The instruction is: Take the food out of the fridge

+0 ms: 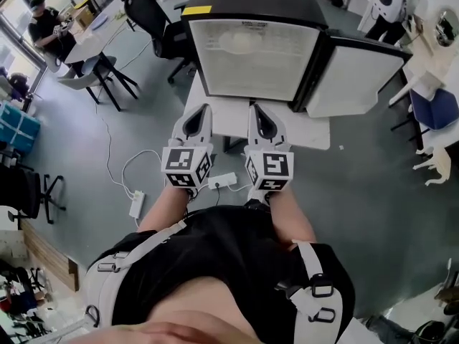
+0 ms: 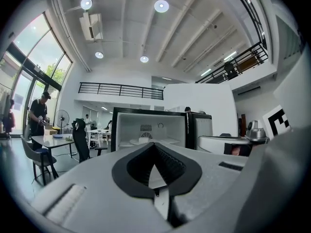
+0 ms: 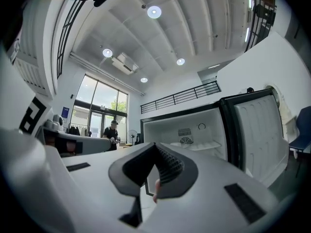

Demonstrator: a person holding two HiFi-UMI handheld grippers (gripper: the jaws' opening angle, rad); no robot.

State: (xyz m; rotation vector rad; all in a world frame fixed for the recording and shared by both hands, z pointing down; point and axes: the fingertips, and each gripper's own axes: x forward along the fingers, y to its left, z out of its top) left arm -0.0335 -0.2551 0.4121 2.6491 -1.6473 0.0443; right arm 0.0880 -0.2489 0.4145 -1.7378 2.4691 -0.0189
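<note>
A small black fridge (image 1: 251, 6) stands on a white table (image 1: 315, 131), its door (image 1: 358, 77) swung open to the right. A pale rounded item (image 1: 240, 41) lies on the shelf inside; in the left gripper view it is a white lump (image 2: 145, 140) on that shelf. My left gripper (image 1: 199, 111) and right gripper (image 1: 259, 111) are held side by side, level, just short of the table's near edge, and both point at the fridge opening. Each is shut and empty, with the left gripper (image 2: 154, 144) and right gripper (image 3: 155, 144) tips meeting. The right gripper view shows the fridge shelf (image 3: 206, 144).
A black office chair (image 1: 154, 20) stands left of the fridge. A power strip (image 1: 136, 205) and white cables lie on the floor below the table. A person (image 1: 43, 24) sits at a far-left desk. A blue chair (image 1: 437, 110) stands at the right.
</note>
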